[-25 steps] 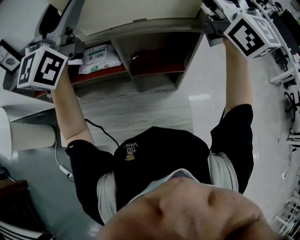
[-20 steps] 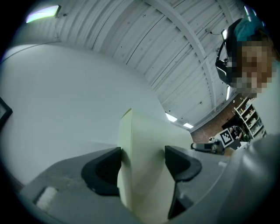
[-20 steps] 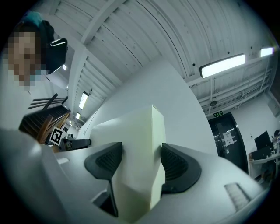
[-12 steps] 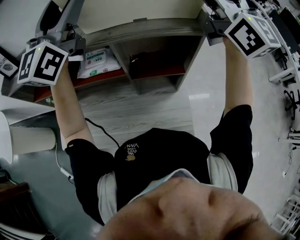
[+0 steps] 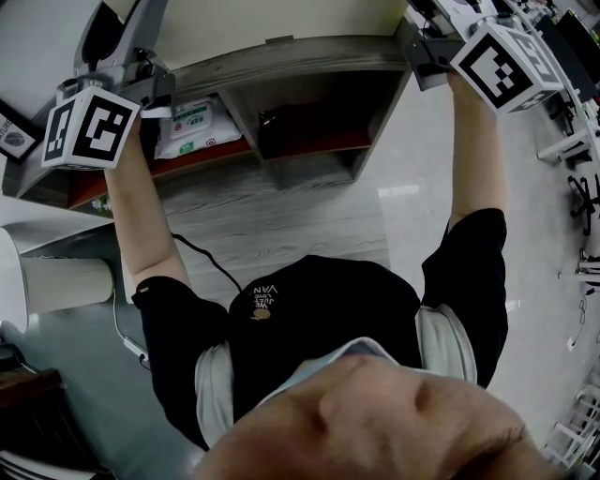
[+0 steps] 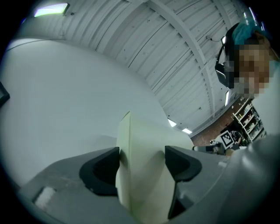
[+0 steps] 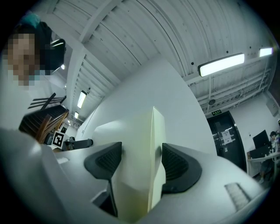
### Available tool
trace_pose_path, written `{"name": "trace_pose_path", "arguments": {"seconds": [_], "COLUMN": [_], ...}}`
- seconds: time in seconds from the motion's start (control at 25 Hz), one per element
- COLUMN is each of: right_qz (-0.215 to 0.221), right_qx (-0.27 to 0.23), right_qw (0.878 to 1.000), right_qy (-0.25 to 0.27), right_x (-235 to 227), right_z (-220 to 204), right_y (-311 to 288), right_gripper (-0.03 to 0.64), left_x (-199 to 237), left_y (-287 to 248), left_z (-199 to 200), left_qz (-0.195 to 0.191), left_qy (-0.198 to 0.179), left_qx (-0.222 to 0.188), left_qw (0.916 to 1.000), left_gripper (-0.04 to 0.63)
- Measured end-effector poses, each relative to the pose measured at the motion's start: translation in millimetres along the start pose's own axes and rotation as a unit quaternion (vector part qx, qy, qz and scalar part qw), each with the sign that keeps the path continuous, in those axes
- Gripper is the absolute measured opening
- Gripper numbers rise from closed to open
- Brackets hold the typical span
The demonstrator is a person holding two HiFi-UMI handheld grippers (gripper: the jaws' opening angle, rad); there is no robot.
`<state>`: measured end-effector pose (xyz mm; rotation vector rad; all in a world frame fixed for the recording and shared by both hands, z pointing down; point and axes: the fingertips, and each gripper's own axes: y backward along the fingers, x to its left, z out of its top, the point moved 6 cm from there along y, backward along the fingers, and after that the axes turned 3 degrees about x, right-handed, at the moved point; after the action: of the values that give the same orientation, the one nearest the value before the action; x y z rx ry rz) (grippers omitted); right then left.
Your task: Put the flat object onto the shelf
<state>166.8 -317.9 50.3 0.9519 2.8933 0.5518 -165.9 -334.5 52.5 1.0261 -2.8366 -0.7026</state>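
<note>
The flat object is a wide cream board (image 5: 281, 23) held level across the top of the head view, over the wooden shelf unit (image 5: 309, 54). My left gripper (image 5: 155, 89) grips its left end and my right gripper (image 5: 424, 58) its right end. In the left gripper view the board's edge (image 6: 142, 148) stands between the dark pads (image 6: 103, 168), which press on both faces. The right gripper view shows the same: the board (image 7: 140, 144) is clamped between the ribbed pads (image 7: 177, 166). Both grippers point slightly upward.
The shelf unit has red-brown boards (image 5: 323, 141) inside. A white pack of wipes (image 5: 197, 117) lies in the left compartment and a dark thing (image 5: 281, 117) in the middle one. A white cylinder (image 5: 56, 277) and a cable (image 5: 202, 264) are on the floor at left.
</note>
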Motion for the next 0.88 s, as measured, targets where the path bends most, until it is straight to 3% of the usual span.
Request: {"name": "trace_pose_path", "arguments": {"seconds": [0.2,0.88], "right_qz": [-0.009,-0.010], "right_qx": [0.000,-0.037], "right_qw": [1.000,0.999], "right_qy": [-0.006,-0.028], "right_x": [-2.8,-7.0], "right_z": [-0.1,-10.3], "right_y": [0.8,16.8], "right_gripper": [0.333,0.333], "left_x": [1.7,8.7], "left_y": [1.4,21.6], "left_z": [-3.6,-8.0], "left_qz": [0.001,0.019], "left_qy": [0.003,0.013], "left_qx": [0.004,0.011], "left_qw": [1.0000,0.9997], "left_gripper": [0.334,0.364]}}
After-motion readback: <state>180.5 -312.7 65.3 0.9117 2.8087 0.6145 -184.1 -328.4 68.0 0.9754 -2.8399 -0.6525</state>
